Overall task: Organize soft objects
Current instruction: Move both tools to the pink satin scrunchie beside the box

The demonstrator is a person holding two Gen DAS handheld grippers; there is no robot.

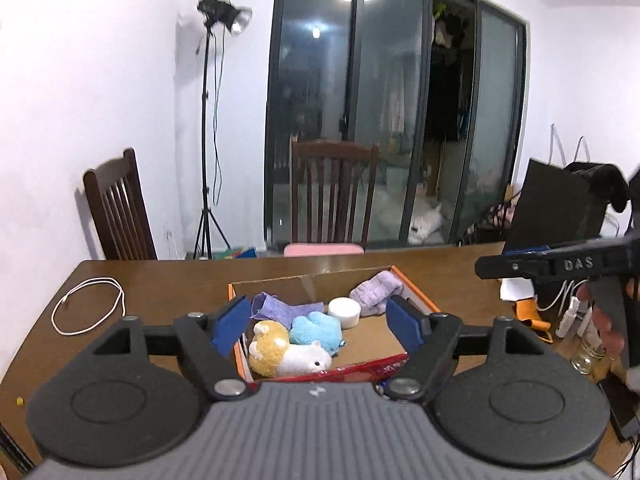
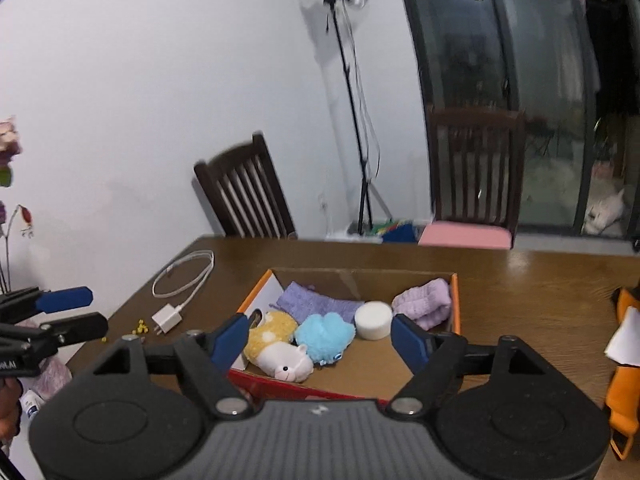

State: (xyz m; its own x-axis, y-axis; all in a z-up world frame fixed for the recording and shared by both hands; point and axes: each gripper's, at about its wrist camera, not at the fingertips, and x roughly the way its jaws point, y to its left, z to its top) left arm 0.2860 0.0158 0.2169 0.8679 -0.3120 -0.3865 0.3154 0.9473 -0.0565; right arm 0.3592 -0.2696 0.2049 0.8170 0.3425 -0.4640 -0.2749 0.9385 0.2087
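An open cardboard box with an orange rim (image 1: pixel 416 288) (image 2: pixel 455 300) sits on the wooden table. In it lie a yellow-and-white plush hamster (image 1: pixel 280 350) (image 2: pixel 276 344), a blue plush (image 1: pixel 316 330) (image 2: pixel 324 334), a flat purple cloth (image 1: pixel 276 308) (image 2: pixel 316 304), a rolled lilac cloth (image 1: pixel 376 294) (image 2: pixel 424 302) and a white round sponge (image 1: pixel 344 312) (image 2: pixel 373 319). My left gripper (image 1: pixel 316 326) is open and empty above the box's near side. My right gripper (image 2: pixel 320 340) is open and empty above the box's near side too. Each shows at the edge of the other's view.
A white cable (image 1: pixel 88 304) and charger (image 2: pixel 166 318) lie on the table (image 2: pixel 520 280) left of the box. Two dark chairs (image 1: pixel 332 196) (image 1: pixel 120 208) stand behind the table, plus a light stand (image 1: pixel 206 136). Bottles (image 1: pixel 576 316) and orange items (image 2: pixel 624 372) are at the right.
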